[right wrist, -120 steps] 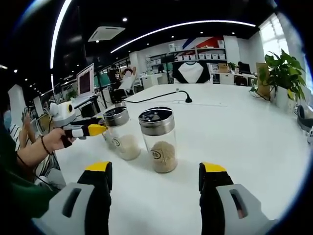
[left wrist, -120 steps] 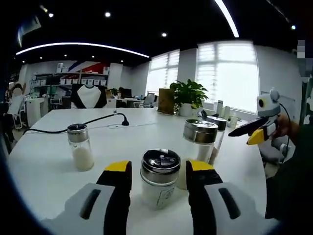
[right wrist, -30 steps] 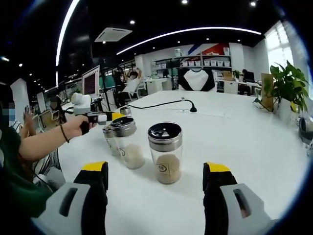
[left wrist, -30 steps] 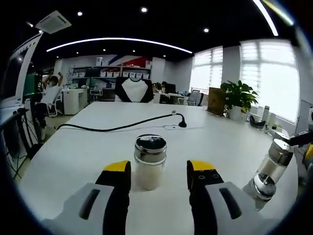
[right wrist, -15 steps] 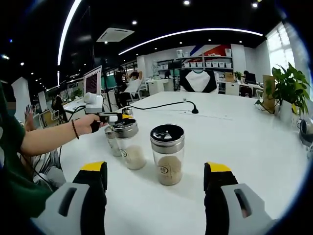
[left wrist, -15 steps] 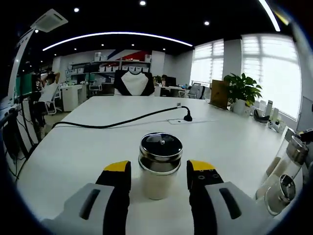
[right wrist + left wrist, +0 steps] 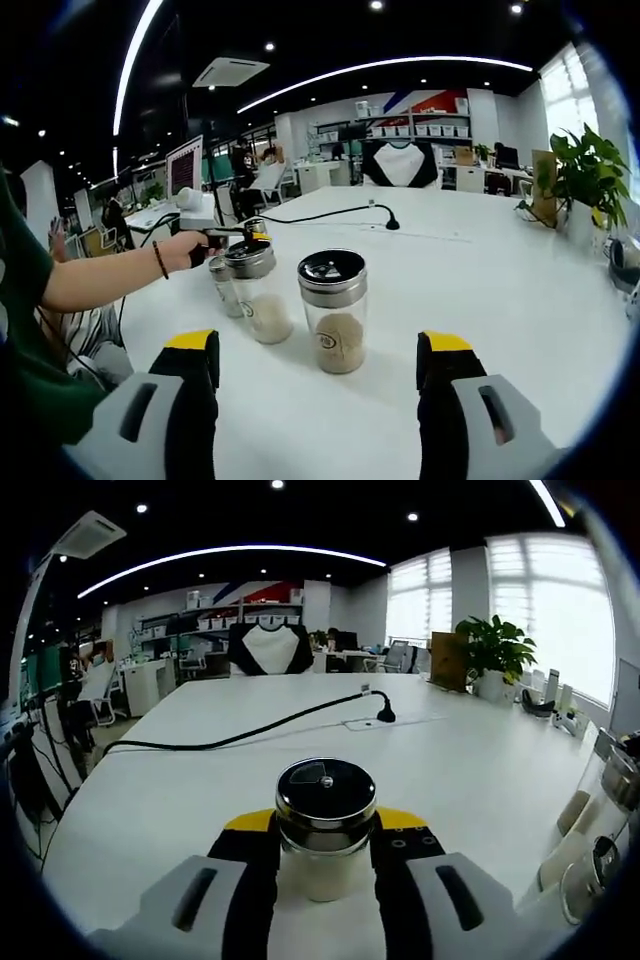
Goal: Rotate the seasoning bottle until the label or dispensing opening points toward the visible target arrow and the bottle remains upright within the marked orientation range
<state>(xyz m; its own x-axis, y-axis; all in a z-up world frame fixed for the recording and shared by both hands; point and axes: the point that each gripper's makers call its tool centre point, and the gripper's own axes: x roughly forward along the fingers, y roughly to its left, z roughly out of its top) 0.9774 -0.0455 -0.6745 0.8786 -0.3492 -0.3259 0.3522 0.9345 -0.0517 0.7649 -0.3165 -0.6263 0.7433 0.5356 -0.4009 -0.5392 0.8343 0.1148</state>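
A glass seasoning bottle point(image 7: 326, 798) with a shiny metal lid and white contents stands upright on the white table point(image 7: 470, 770). My left gripper point(image 7: 325, 827) is shut on its body, a yellow-tipped jaw pressing each side. In the right gripper view the left gripper point(image 7: 243, 233), held in a person's hand, reaches that small bottle point(image 7: 219, 282) behind two others. My right gripper point(image 7: 318, 350) hangs open, short of a bottle of brown grains point(image 7: 333, 310) and a bottle of white grains point(image 7: 256, 292).
A black cable point(image 7: 250, 735) runs across the table behind the bottle. Two more bottles point(image 7: 608, 805) show at the right edge of the left gripper view. A potted plant point(image 7: 490, 650) stands at the far right. The person's arm point(image 7: 100, 285) stretches in from the left.
My left gripper's jaws have come together on the white-filled bottle, which stood loose between them half a second ago. The right gripper stays open and hardly moves.
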